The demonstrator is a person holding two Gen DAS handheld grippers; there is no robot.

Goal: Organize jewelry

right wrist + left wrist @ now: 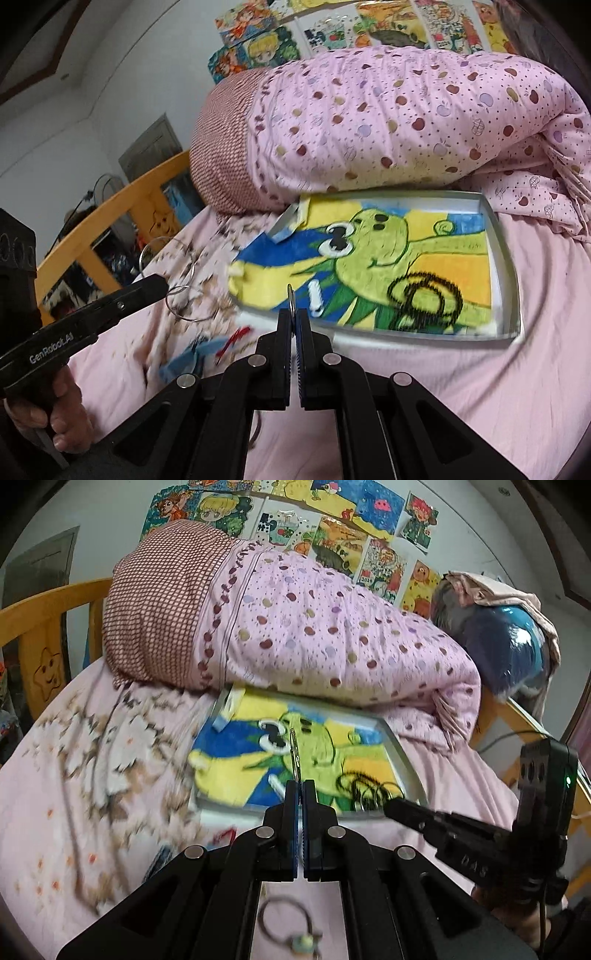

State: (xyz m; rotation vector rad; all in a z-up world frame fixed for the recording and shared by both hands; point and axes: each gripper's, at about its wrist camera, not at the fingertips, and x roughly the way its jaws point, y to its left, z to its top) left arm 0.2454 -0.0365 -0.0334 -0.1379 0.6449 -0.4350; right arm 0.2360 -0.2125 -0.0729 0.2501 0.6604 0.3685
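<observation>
Thin silver wire bangles [177, 280], linked loops hanging over the pink floral bedsheet, pinched edge-on [294, 753], shallow grey metal tray [506, 266] lined with a cartoon-frog towel, dark cord bracelet with a pale green bead [291, 928] lying flat on the sheet

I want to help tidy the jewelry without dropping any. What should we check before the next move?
1. Left gripper fingers shut on the silver rings: ok.
2. Right gripper fingers shut on a thin ring: ok.
3. Tray has bare towel space: ok.
4. Black loops lie inside the tray: ok.
5. Bracelet lies on the bed, outside the tray: not ok.
6. Held rings free of tangles: cannot tell, too blurred.
</observation>
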